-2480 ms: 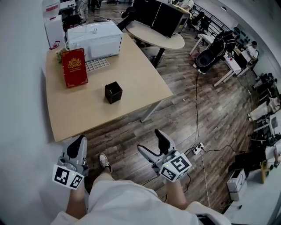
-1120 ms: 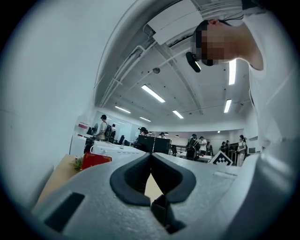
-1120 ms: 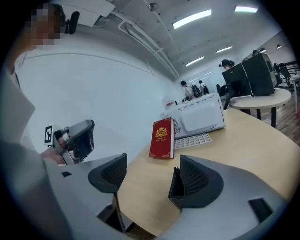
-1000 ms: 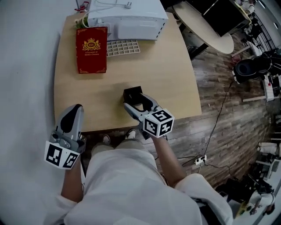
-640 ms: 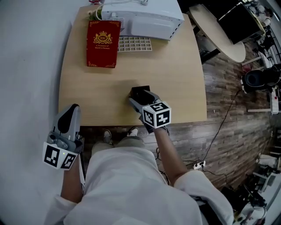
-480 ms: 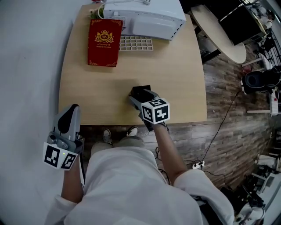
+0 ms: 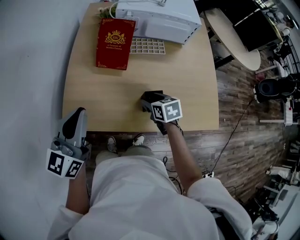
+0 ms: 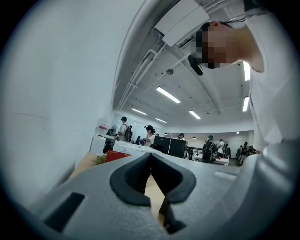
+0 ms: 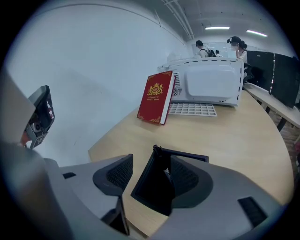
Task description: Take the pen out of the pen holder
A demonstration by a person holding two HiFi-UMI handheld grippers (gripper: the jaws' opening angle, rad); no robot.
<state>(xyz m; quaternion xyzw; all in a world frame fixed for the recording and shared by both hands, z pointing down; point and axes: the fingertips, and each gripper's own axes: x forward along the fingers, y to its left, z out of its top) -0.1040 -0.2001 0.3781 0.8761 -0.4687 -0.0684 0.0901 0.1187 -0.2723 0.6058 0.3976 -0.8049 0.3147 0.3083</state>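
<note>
At centre of the head view, on the pale wooden table: a black square open-topped pen holder, near the table's lower edge. Just below and right of it, the right gripper, grey with dark ribbed pads and a cube of black-and-white square markers, angled down at the holder.

In the right gripper view, jaws apart, only just narrowed, with the holder standing in the gap. Between the left pad and the holder's wall, a strip of bare table; no squeeze on anything. Of the pen, only a small pale sliver inside the holder's dark hollow, just beside the right pad; no more to be made out.

At lower left of the head view, off the table's edge and well apart from the holder: the left gripper, pointing level. In its own view, tips together, nothing between them.

At upper left of the table, a red hardback book with a gold crest and gold lettering too small to read. Beside it, a white gridded tray, and behind both a white boxy machine. To the right, dark plank flooring.
</note>
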